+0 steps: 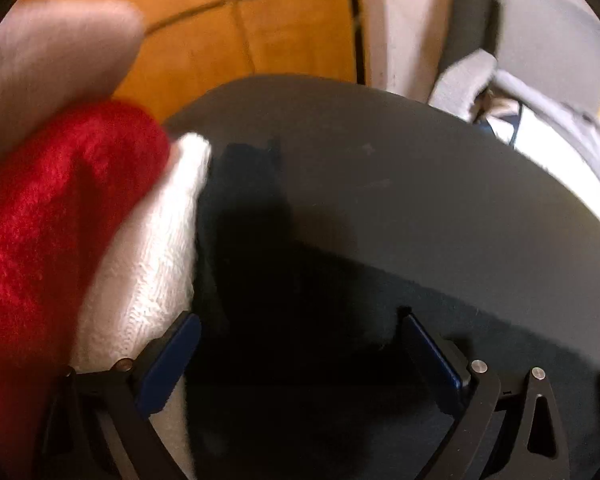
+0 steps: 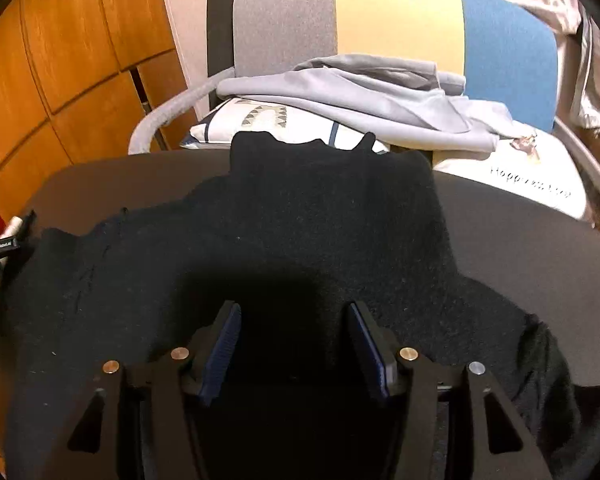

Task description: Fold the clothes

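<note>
Both pairs of fingers stand wide and hold nothing, the right gripper (image 2: 294,348) and left gripper (image 1: 300,360) above the black garment (image 2: 300,220) spread on the dark table (image 2: 540,240), with a chair (image 2: 380,28) of grey clothes (image 2: 360,96) beyond it

A home room: wooden wardrobe doors (image 2: 72,52), cushioned chair (image 2: 380,28) heaped with laundry.

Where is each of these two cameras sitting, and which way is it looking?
Left wrist: on the left claw, angled down at the dark table; its open fingers and a red-and-white sleeve show.
Right wrist: on the right claw, facing the black garment and chair; open fingers show.
Shared: table and garment.
</note>
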A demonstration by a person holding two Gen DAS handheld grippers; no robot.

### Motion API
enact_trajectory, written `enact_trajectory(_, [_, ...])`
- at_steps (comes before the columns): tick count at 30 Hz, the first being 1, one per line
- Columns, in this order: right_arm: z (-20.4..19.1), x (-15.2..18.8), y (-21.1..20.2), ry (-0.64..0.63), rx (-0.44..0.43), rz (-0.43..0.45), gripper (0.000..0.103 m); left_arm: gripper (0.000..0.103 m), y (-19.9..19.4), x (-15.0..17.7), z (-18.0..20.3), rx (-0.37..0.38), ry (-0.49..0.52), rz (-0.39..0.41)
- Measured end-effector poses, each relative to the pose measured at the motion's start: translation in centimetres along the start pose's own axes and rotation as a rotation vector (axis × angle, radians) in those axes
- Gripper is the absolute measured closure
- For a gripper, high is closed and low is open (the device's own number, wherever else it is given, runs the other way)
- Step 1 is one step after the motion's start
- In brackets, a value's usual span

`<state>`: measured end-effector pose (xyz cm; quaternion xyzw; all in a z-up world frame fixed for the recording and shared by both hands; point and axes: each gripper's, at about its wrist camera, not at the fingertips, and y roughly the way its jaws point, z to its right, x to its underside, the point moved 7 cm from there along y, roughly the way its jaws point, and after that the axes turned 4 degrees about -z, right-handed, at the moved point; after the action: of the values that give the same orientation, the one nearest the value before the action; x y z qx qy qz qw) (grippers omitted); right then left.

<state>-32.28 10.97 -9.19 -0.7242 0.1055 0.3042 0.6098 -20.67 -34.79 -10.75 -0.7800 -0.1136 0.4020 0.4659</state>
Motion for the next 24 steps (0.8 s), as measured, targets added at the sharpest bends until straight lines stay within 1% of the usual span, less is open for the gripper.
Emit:
enact_trajectory(2, [0.4, -0.2, -0.1, -0.010, 0.042, 0.001, 0.047, 0.001, -0.6, 0.5, 0.6, -0.060, 0.044, 0.049])
enact_trajectory(3, [1.3, -0.4, -0.1, -0.006, 0.094, -0.001, 0.047, 0.001, -0.8, 0.7, 0.7, -0.080, 0.049, 0.061])
enact_trajectory(5, [3.5, -0.4, 0.1, 0.009, 0.203, -0.016, 0.047, 0.001, -1.1, 1.1, 0.7, -0.101, 0.040, 0.061])
enact_trajectory(6, [4.3, -0.4, 0.0, 0.033, 0.186, -0.018, 0.044, 0.001, -1.1, 1.0, 0.9, -0.107, 0.034, 0.053])
enact_trajectory(8, [5.2, -0.4, -0.3, 0.066, 0.131, -0.015, 0.043, 0.001, -1.2, 0.8, 1.0, -0.125, 0.023, 0.036])
enact_trajectory(10, [5.2, -0.1, -0.6, 0.026, 0.110, -0.024, 0.044, 0.001, -1.6, 0.3, 1.2, -0.152, 0.008, 0.030])
enact_trajectory(12, [5.5, 0.3, -2.9, 0.066, 0.053, 0.029, 0.045, 0.001, -3.3, 0.1, 1.8, -0.144, -0.012, 0.068])
enact_trajectory(13, [5.6, 0.6, -4.1, 0.089, 0.023, 0.057, 0.045, 0.001, -4.7, 0.0, 2.1, -0.136, -0.015, 0.113])
enact_trajectory(14, [6.2, 1.2, -5.6, 0.110, 0.011, 0.085, 0.045, 0.001, -6.4, 0.0, 2.9, -0.114, -0.005, 0.166])
enact_trajectory(16, [7.6, 2.6, -8.6, 0.151, -0.007, 0.140, 0.045, 0.001, -9.9, 0.0, 5.1, -0.048, 0.033, 0.263])
enact_trajectory(17, [9.2, 3.6, -10.0, 0.177, 0.014, 0.155, 0.045, 0.001, -11.6, 0.4, 6.7, 0.018, 0.065, 0.294])
enact_trajectory(19, [13.0, 5.8, -12.6, 0.243, 0.071, 0.166, 0.045, 0.001, -14.1, 2.1, 10.6, 0.175, 0.150, 0.289])
enact_trajectory(20, [15.2, 7.0, -13.7, 0.283, 0.104, 0.159, 0.045, 0.001, -15.0, 3.1, 12.4, 0.237, 0.193, 0.276])
enact_trajectory(22, [21.1, 10.3, -16.3, 0.403, 0.196, 0.128, 0.044, 0.001, -16.2, 5.2, 15.6, 0.328, 0.271, 0.246])
enact_trajectory(24, [26.5, 13.9, -19.0, 0.571, 0.271, 0.111, 0.044, 0.001, -16.8, 7.4, 18.3, 0.384, 0.338, 0.223])
